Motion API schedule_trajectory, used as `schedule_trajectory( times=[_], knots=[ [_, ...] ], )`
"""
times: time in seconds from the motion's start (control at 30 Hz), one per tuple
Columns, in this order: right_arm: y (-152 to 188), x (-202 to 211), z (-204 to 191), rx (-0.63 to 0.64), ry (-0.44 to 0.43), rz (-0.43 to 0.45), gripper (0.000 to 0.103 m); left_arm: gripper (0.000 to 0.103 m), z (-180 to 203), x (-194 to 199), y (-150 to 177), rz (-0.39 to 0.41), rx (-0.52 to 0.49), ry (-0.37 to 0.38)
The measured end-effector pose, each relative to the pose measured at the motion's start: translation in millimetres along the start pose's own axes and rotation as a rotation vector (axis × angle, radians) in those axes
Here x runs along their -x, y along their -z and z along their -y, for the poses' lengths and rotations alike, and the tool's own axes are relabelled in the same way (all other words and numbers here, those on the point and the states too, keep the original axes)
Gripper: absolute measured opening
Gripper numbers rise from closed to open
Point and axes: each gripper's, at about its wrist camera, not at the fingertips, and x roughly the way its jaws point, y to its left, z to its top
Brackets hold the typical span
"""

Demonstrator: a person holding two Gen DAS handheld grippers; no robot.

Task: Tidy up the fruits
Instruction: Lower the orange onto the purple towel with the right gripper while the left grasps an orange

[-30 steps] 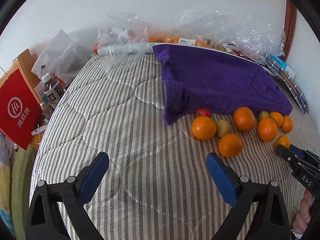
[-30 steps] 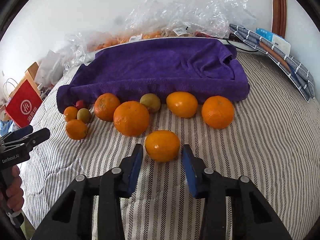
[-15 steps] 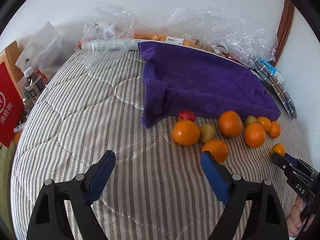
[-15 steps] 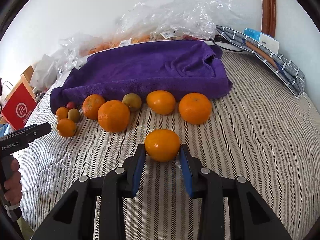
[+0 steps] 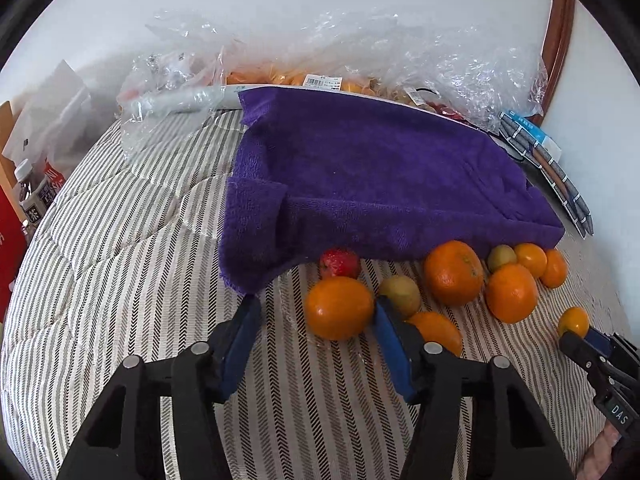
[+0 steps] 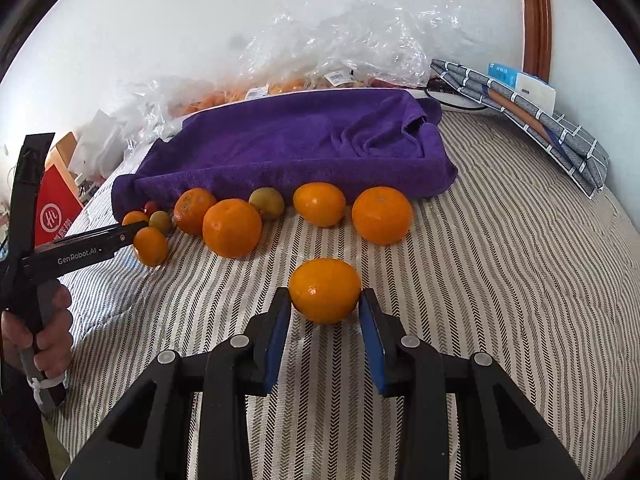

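The right tongs are clenched on a small orange, its sides touching both blue pads, with the fruit resting on the striped bed cover near the middle, apart from the row of fruit farther back. That row lies along the near edge of a purple towel: two oranges at its right end, a greenish fruit, then a large orange and smaller fruit trailing off to the left. The left tongs stand released, spread wide around another orange; the right pad is touching or just beside it, the left pad well clear. A red fruit sits just beyond that orange at the towel's edge, and a small green fruit lies to its right. Crumpled clear plastic bags line the far side against the wall.
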Motion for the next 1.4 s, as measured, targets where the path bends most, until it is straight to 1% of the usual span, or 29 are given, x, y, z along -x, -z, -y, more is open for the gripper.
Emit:
schedule_trajectory(
  times=[0.07,0.2,0.37,0.53,0.67,0.73,0.83,1.0,1.17,1.3,1.4],
  knots=[
    [-1,-1,-1,0.000,0.003,-0.001,0.035,0.033,1,-1,-1,-0.004,-0.001,0.019],
    [-4,0,-2,-0.009,0.005,0.009,0.035,0.032,1,4,-2,-0.012,0.000,0.023],
    [-19,6,-6,-0.001,0.013,0.047,0.035,0.032,-4,27,-6,0.021,0.007,0.012],
    [-50,8,-10,0.010,0.019,0.097,0.035,0.032,-10,42,-28,0.053,0.033,0.017],
    [-77,5,-10,0.015,0.027,0.139,0.035,0.032,-7,43,-52,0.097,0.016,-0.031],
    [-89,1,-9,0.020,0.034,0.154,0.035,0.032,-6,39,-63,0.110,0.015,-0.039],
    [-105,-8,-7,0.027,0.033,0.170,0.035,0.032,-2,29,-80,0.125,0.022,-0.032],
    [-127,-29,-3,0.034,0.040,0.169,0.035,0.032,12,-1,-103,0.130,0.029,-0.017],
    [-139,-56,-3,0.038,0.050,0.143,0.035,0.032,21,-29,-107,0.116,0.011,-0.020],
    [-136,-74,-2,0.047,0.049,0.118,0.035,0.032,21,-47,-99,0.070,0.019,0.000],
    [-133,-84,1,0.029,0.031,0.096,0.035,0.032,21,-51,-94,0.055,0.013,0.005]
  ],
)
